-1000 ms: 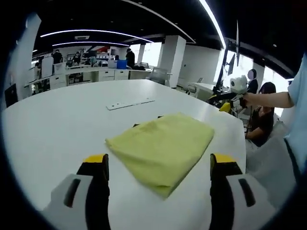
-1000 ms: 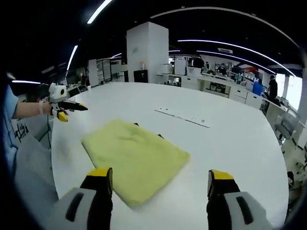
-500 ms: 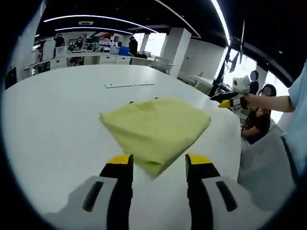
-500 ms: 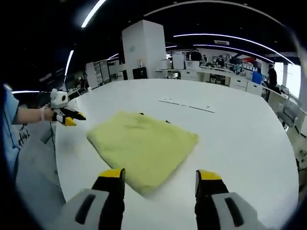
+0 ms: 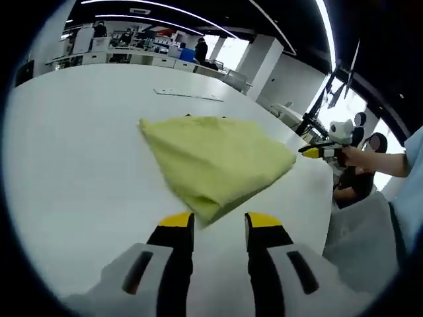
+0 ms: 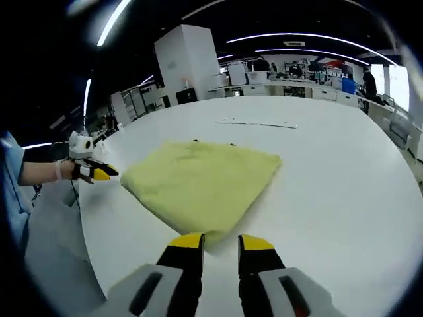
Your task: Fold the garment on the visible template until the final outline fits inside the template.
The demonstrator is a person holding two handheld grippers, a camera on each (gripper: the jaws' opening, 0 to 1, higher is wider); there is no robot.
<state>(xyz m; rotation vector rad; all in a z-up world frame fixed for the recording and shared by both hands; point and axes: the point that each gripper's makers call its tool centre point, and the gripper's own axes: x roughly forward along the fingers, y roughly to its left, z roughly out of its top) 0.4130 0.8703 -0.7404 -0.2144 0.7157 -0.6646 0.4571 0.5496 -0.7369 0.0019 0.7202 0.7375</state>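
Two claws, left [image 5: 213, 223] and right [image 6: 220, 242], sit nearly closed and empty just short of the folded yellow-green cloth garment [image 5: 215, 158] on the white bench [image 5: 73, 165], so we'd check its edges against the template before regripping.

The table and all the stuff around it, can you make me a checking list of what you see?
Surface: white table, bare around the cloth.
Job's things: yellow cloth folded flat; dark template marks peek out at its far edge.
Clutter: thin white strip lying beyond the cloth.
Grippers: left gripper and right gripper off the cloth, jaws narrowed with a gap between them, holding nothing.
Cables: nothing seen.
Surroundings: open office with desks, a white pillar, ceiling light strips, people far off.
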